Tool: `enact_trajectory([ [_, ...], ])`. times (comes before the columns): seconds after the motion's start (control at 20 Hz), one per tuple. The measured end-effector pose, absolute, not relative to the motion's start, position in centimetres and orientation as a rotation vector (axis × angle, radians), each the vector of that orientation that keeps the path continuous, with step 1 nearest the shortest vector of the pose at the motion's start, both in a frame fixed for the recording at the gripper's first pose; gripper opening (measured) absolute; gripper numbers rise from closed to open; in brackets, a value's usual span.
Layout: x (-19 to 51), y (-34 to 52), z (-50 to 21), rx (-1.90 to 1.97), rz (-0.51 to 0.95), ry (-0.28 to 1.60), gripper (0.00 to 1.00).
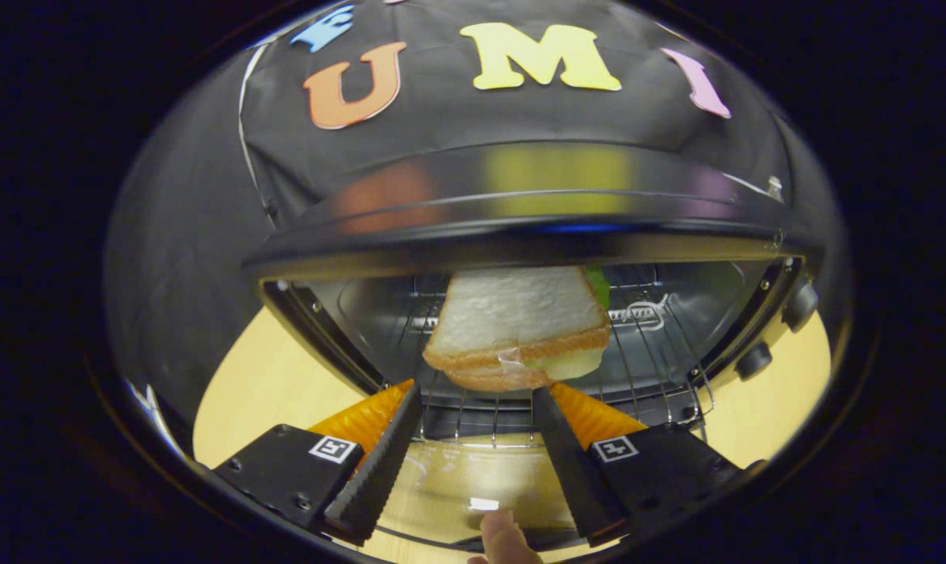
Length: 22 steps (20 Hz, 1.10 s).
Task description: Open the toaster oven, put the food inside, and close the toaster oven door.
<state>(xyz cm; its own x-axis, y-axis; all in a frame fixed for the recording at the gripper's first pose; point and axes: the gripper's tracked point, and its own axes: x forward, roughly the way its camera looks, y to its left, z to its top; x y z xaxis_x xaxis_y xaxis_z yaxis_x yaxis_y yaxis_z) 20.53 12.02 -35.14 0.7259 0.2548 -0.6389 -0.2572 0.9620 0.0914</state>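
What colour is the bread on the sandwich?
White with a brown crust; the sandwich shows best in the gripper view.

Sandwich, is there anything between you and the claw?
Nothing visible stands between them. The sandwich lies on the wire rack inside the open toaster oven, just ahead of the claw. The claw's fingers are spread open, not pressing on it. A fingertip shows below, over the lowered glass door.
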Motion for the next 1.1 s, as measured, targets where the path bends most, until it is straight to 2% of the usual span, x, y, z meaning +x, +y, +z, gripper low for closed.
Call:
enact_trajectory([
  [0.4, 15.8, 10.8, -35.4, -0.026, 0.25, 0.727, 0.95],
  [0.6, 12.8, 9.9, -34.2, -0.017, 0.271, 0.643, 0.94],
  [0.9, 8.4, 6.5, -34.9, -0.178, 0.181, 0.533, 0.94],
  [1.1, 6.0, 5.5, -37.1, -0.141, 0.156, 0.568, 0.96],
])
